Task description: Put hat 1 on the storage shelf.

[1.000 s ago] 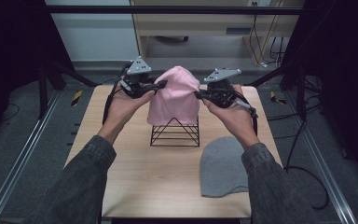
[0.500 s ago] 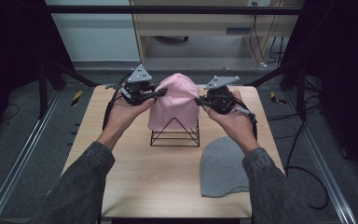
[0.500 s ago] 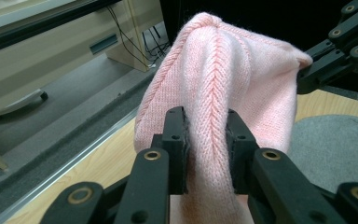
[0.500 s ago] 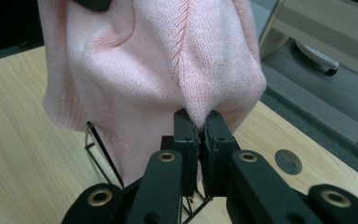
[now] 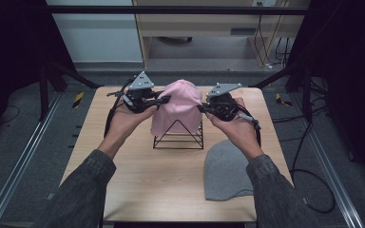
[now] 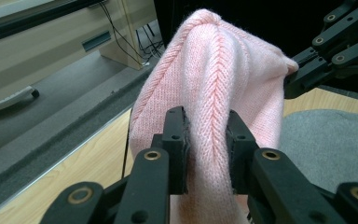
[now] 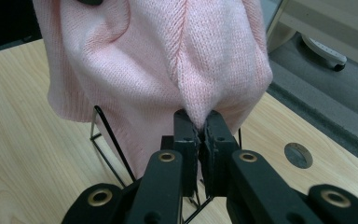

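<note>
A pink knitted beanie (image 5: 178,107) hangs over a black wire pyramid stand (image 5: 178,137) at the middle of the table. My left gripper (image 5: 164,99) is shut on a fold of the pink beanie (image 6: 212,107) at its left side. My right gripper (image 5: 201,108) pinches the pink beanie (image 7: 168,60) at its right side, jaws closed on a thin ridge of knit. The wire stand (image 7: 105,140) shows under the hem in the right gripper view. My right gripper's jaws also appear across the hat in the left gripper view, upper right.
A grey beanie (image 5: 228,171) lies flat on the wooden table (image 5: 133,175) at the front right, by my right forearm. Black frame posts stand at both back corners, with cables on the floor to the right. A round hole (image 7: 298,155) sits in the tabletop.
Both grippers have stayed closed on the pink beanie and lifted it slightly, shifting a little to the right; the hat rides higher on the stand.
</note>
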Tool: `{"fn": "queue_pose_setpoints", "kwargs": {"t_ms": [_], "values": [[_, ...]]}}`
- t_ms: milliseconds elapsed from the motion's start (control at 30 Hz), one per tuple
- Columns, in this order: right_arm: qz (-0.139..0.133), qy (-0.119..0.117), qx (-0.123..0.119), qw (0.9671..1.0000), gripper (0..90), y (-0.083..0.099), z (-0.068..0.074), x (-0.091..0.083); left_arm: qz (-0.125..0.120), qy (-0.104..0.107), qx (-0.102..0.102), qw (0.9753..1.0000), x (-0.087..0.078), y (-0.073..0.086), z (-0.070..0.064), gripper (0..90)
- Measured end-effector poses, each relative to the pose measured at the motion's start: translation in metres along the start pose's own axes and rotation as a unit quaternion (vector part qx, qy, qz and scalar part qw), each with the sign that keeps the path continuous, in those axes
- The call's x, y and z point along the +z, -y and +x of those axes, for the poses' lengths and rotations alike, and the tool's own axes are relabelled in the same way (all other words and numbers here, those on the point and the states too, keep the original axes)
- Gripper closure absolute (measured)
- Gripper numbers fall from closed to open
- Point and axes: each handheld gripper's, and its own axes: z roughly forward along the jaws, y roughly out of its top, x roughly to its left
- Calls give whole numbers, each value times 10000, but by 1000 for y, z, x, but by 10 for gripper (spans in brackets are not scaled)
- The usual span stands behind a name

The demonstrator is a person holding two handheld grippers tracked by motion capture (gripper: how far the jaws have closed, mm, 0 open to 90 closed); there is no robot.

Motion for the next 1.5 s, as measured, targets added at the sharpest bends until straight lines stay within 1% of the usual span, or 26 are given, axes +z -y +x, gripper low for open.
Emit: {"fn": "queue_pose_setpoints", "kwargs": {"t_ms": [133,267,500,767,833,900,1067,1200,1300,1400,1433,1500], "values": [[23,-18,5,10000,860,2,1,2,-27,17,-51,10000,1,3,0,741],[68,-29,-5,10000,860,5,1,5,19,27,-41,10000,2,7,-1,739],[257,-46,-50,9996,861,18,4,14,130,89,-63,9999,7,21,-4,731],[369,-48,-72,9993,862,23,4,18,206,165,-105,9996,10,35,-5,720],[381,-36,-86,9992,862,23,5,19,200,151,-129,9996,11,38,-6,714],[395,-29,-112,9992,862,23,5,19,248,153,-155,9995,13,42,-5,701],[389,-12,-137,9991,862,22,6,20,274,153,-279,9991,17,53,-4,686],[460,-28,-168,9988,862,25,8,23,260,186,-361,9988,18,59,-4,677],[467,-43,-156,9988,863,27,9,25,257,227,-425,9985,17,63,-4,646],[510,-53,-159,9986,862,29,11,28,203,274,-502,9982,17,66,-4,610],[516,-67,-152,9985,863,30,11,29,214,276,-505,9981,17,67,-4,590],[537,-67,-154,9984,863,31,11,30,189,286,-515,9981,16,68,-4,584]]}}
